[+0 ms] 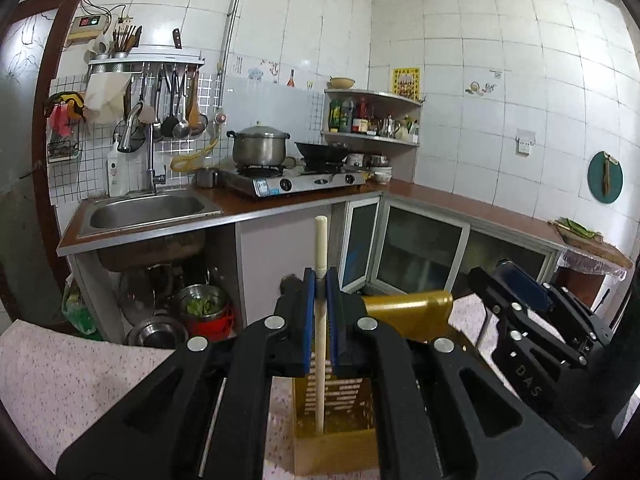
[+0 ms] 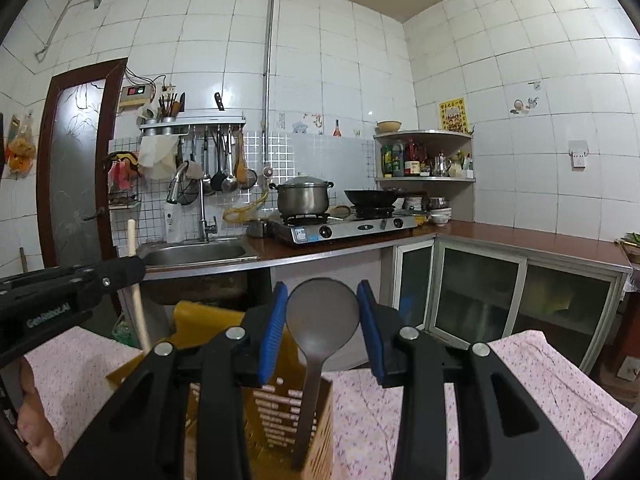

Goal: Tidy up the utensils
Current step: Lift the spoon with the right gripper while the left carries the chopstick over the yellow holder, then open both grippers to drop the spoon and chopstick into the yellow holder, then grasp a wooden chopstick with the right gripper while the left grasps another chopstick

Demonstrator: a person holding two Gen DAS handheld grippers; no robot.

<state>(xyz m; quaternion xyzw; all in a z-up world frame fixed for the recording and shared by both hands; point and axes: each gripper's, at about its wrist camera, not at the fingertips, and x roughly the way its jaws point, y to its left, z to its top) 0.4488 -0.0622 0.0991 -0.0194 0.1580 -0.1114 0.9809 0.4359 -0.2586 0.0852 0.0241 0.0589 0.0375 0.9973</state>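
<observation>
Utensils at this moment number two, both upright over a yellow slotted utensil holder (image 1: 334,396) that stands on a surface covered with a pink flecked cloth (image 1: 72,392). A pale wooden handle (image 1: 320,248), round in section with a blunt tip, is clamped between the blue pads of the left hand-held gripper (image 1: 320,280), whose jaws are closed tight on it; its lower end reaches down inside the holder. A grey metal ladle (image 2: 322,312), bowl uppermost and stem pointing down into the holder, stands between the blue pads of the right hand-held gripper (image 2: 322,312). Those jaws are partly open and sit at the bowl's edges; firm contact on the bowl cannot be confirmed.

The left wrist view shows the wooden handle's entry into the holder, the holder's raised yellow back panel, and the right gripper from the side at the right edge. The right wrist view shows the ladle, the holder's slotted front wall, and the left gripper from the side at the left edge with the wooden handle passing through it.

Beyond the surface is a white-tiled kitchen: a brown L-shaped counter (image 1: 460,200) with a steel sink (image 1: 148,210), a two-burner gas stove (image 1: 296,180) carrying a lidded pot (image 1: 258,146) and a black wok (image 1: 324,152), a rack of hanging utensils (image 1: 176,108), and a corner shelf (image 1: 372,116) of bottles.
</observation>
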